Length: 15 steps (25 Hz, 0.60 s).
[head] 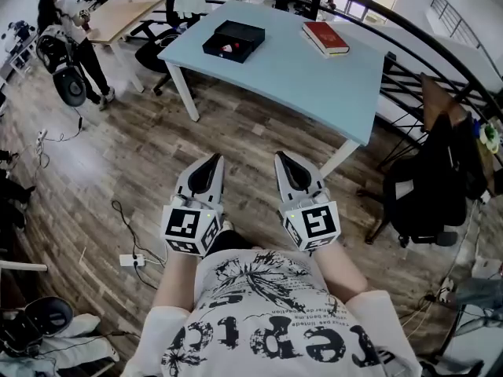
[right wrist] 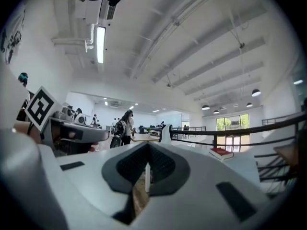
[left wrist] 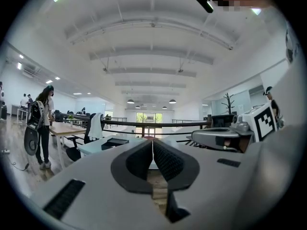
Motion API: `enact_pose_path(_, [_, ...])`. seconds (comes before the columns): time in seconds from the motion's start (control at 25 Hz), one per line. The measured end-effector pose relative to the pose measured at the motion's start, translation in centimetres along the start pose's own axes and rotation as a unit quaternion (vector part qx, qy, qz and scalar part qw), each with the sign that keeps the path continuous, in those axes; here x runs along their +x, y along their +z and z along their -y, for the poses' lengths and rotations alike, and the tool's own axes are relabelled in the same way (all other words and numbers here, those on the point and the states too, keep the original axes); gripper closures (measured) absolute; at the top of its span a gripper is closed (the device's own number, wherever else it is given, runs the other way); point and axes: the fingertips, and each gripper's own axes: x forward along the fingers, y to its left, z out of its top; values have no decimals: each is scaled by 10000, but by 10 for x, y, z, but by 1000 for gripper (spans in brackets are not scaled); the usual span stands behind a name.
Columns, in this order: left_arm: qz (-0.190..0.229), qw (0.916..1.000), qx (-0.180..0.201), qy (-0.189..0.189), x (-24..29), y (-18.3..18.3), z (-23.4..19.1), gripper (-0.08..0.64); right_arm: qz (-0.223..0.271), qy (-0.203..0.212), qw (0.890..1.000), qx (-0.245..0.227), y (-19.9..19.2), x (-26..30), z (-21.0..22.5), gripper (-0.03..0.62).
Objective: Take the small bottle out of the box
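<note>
The left gripper [head: 212, 162] and right gripper [head: 283, 159] are held low, jaws closed on nothing, presumably because the box [head: 233, 40] on the tabletop [head: 299, 73] lies well apart.

No text reads cleanly: the person's T-shirt [head: 267, 320] carries big black gothic lettering along the near edge, but it's warped and the word can't be made out. Left tool [head: 212, 162] and right tool [head: 284, 159] bear only black-and-white square code markers, no letters or numbers. The red book [head: 324, 38] on the far worktop [head: 314, 81] is too small for a title.
</note>
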Motion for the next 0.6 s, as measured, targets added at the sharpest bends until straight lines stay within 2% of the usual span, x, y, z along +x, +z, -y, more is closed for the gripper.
enact_pose_path(0.08, [-32, 10000, 23, -34, 3, -1, 1, 539, 33, -14, 9999, 147, 2, 0, 3, 584])
enact_pose_path(0.32, [-30, 10000, -27, -41, 24, 3, -15, 539, -54, -47, 10000, -5, -1, 22, 15, 584])
enact_pose_path(0.6, [-177, 9996, -221, 5, 55, -15, -82, 540, -311, -83, 9995, 15, -21, 94, 12, 584])
